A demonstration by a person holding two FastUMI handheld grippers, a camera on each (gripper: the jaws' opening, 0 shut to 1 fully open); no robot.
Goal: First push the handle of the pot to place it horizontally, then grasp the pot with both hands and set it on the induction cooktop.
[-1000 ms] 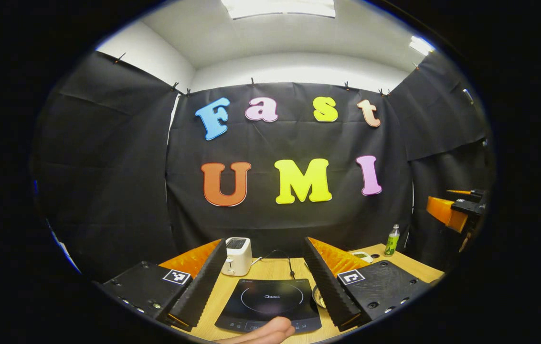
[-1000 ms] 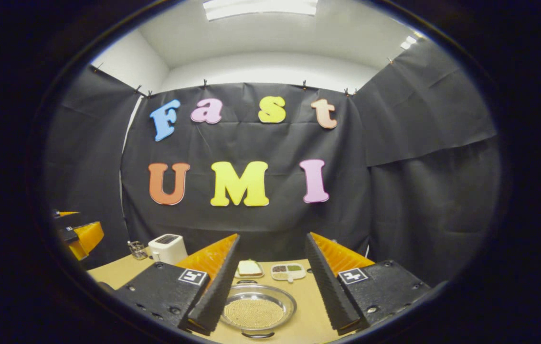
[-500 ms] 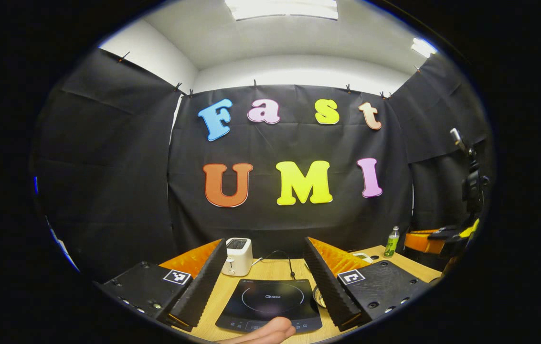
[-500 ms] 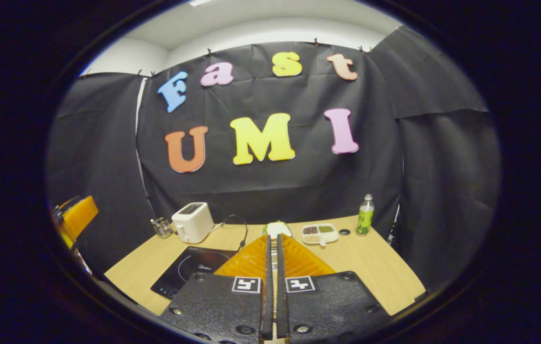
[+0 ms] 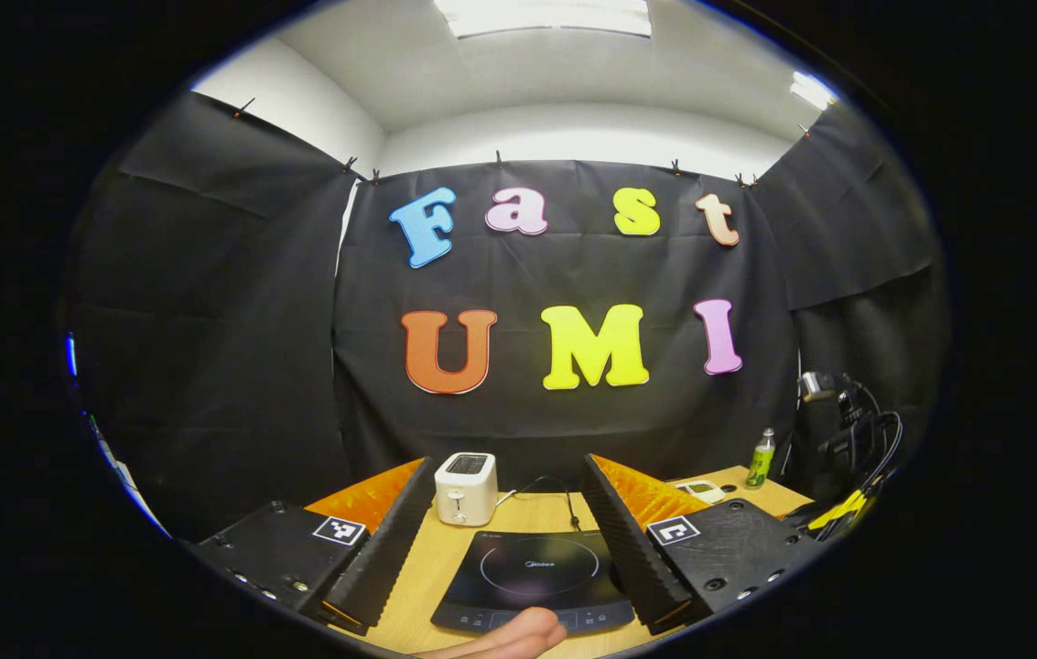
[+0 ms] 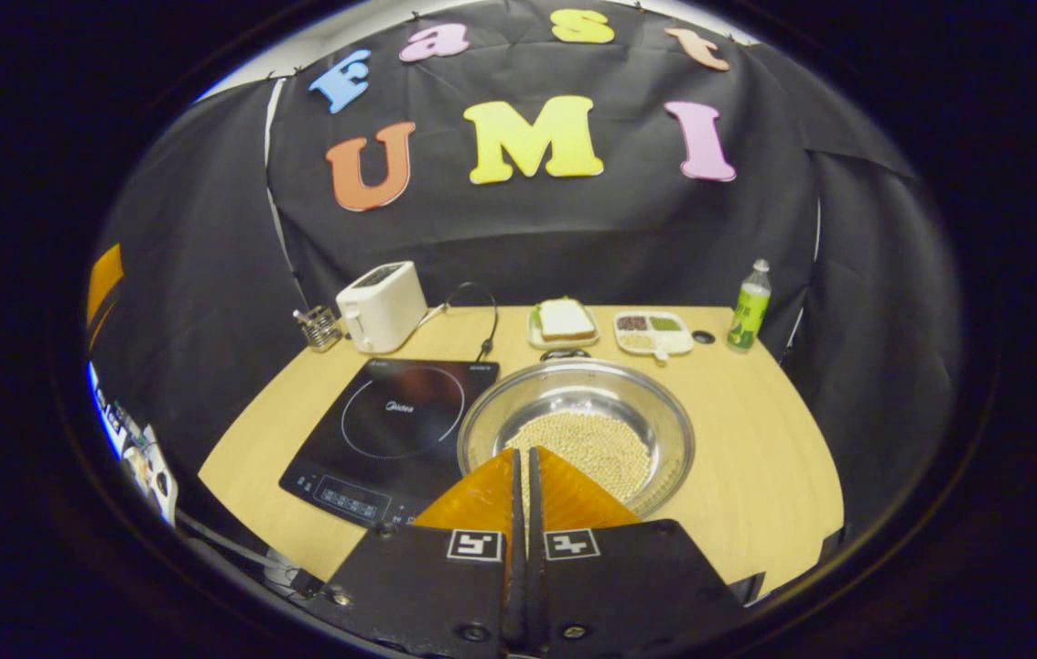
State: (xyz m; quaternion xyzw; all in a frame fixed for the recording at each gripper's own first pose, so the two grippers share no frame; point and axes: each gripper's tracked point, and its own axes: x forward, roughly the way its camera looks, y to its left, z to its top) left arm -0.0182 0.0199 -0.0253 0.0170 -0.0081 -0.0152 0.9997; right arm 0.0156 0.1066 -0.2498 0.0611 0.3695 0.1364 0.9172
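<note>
- The pot (image 6: 577, 430), a shallow steel pan holding pale round grains, sits on the bench (image 6: 756, 458) just right of the induction cooktop (image 6: 390, 426), their edges about touching.
- One dark handle (image 6: 564, 354) shows at its far rim; the near side is hidden, so its axis cannot be told.
- The right tongs (image 6: 523, 458) are closed together above the pot's near rim, gripping nothing.
- The left tongs (image 5: 509, 531) stand wide apart over the cooktop (image 5: 532, 581).
- Behind: a white toaster (image 6: 381, 305), a sandwich plate (image 6: 562, 320), a divided dish (image 6: 653, 331), a green bottle (image 6: 750, 307).
</note>
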